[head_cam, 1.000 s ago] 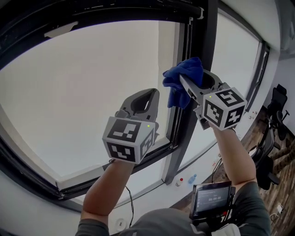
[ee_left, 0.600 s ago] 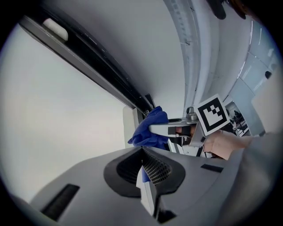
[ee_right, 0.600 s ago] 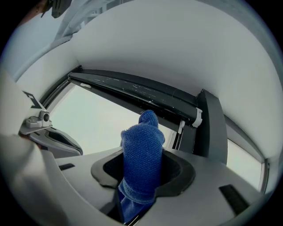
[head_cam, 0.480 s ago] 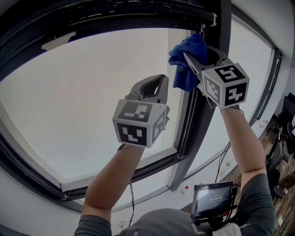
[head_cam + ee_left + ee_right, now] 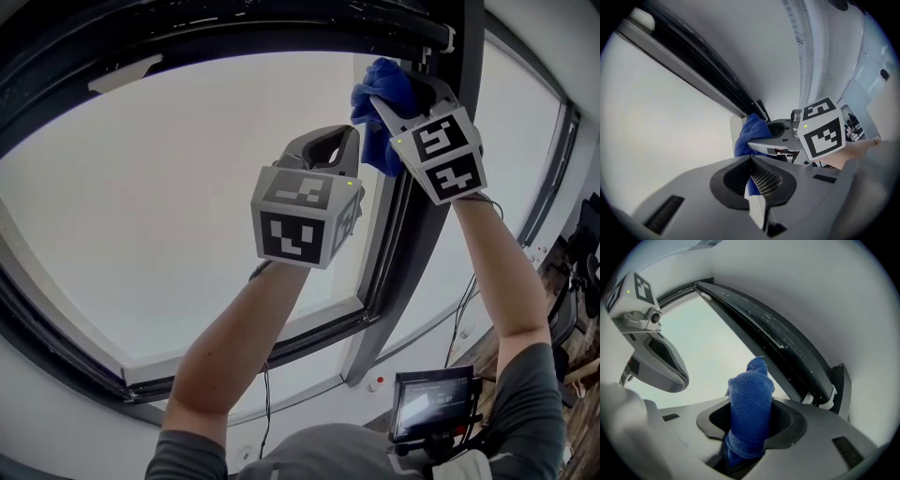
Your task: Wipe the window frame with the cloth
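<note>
At the left, the big pale glass pane (image 5: 141, 216) fills most of the head view, with the dark window frame (image 5: 412, 262) around it; a bare left arm (image 5: 234, 347) reaches up in front of the glass and carries the left claw (image 5: 323, 155), which is raised before the pane, near the upright post of the frame but apart from it; in the left gripper view the two jaws of this claw (image 5: 754, 192) are brought together and nothing is between them, only a thin slit shows the blue behind; further right and higher is the blue cloth (image 5: 380, 94), bunched up at the upper corner where the upright post meets the top bar; whether it really touches the frame, I cannot tell; the right claw (image 5: 408, 103) grips this cloth, and in the right gripper view the cloth (image 5: 749, 399) stands up as a thick fold pinched between the jaws of that claw (image 5: 749, 437), its tip just beside the dark top bar; the right arm (image 5: 511, 300) stretches up under it; at the bottom right a small screen (image 5: 431, 403) is seen.
</note>
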`<action>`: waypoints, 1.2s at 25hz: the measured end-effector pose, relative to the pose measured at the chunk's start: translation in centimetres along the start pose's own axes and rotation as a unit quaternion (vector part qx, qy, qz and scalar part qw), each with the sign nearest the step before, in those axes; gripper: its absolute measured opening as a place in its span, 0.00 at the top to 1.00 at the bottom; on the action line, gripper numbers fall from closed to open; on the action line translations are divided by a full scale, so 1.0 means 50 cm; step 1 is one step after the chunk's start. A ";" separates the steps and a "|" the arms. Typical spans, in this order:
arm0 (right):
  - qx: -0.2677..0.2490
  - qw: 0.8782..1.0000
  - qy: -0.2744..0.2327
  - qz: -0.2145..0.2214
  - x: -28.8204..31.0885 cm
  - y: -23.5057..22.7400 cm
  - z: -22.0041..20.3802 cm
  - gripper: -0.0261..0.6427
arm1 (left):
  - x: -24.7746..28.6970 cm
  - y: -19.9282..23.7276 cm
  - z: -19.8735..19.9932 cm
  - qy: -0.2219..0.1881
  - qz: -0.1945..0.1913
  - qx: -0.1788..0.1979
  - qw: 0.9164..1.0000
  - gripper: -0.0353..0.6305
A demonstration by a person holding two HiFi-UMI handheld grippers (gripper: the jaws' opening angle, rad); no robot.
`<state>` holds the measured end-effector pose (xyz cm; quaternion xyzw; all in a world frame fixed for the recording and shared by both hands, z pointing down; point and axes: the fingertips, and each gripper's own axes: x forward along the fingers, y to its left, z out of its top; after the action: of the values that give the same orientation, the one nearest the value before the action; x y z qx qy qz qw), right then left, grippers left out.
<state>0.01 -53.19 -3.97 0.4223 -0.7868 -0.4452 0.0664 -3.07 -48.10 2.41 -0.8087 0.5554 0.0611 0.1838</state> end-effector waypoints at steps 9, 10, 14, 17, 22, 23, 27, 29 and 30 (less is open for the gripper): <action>-0.083 0.996 0.015 -0.015 0.007 0.018 -0.022 0.70 | -0.010 -0.008 -0.042 0.020 0.007 0.003 1.000 0.94; -0.083 0.996 0.015 -0.013 0.007 0.023 -0.023 0.70 | -0.013 -0.008 -0.050 0.024 0.008 0.002 1.000 0.94; -0.077 0.997 0.025 0.003 -0.005 0.050 -0.047 0.70 | -0.025 -0.015 -0.070 0.030 0.010 -0.014 0.999 0.94; -0.074 0.997 0.029 0.011 -0.007 0.071 -0.063 0.70 | -0.029 -0.016 -0.083 0.035 0.007 -0.017 0.999 0.94; -0.065 0.997 0.039 0.022 -0.013 0.106 -0.098 0.70 | -0.040 -0.028 -0.125 0.053 0.008 -0.031 0.998 0.94; -0.060 0.997 0.040 0.025 -0.012 0.114 -0.104 0.70 | -0.043 -0.030 -0.131 0.055 0.008 -0.036 0.998 0.94; -0.046 0.997 0.052 0.046 -0.007 0.153 -0.136 0.70 | -0.052 -0.030 -0.165 0.064 0.011 -0.056 0.996 0.94; -0.036 0.996 0.058 0.055 -0.007 0.173 -0.159 0.70 | -0.055 -0.029 -0.193 0.076 0.015 -0.064 0.995 0.94; -0.032 0.996 0.060 0.058 -0.009 0.182 -0.168 0.70 | -0.059 -0.030 -0.207 0.082 0.018 -0.066 0.994 0.94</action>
<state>-1.17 -56.04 8.02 0.3994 -0.7897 -0.4397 0.1531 -3.90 -48.83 13.23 -0.8115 0.5774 0.0343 0.0829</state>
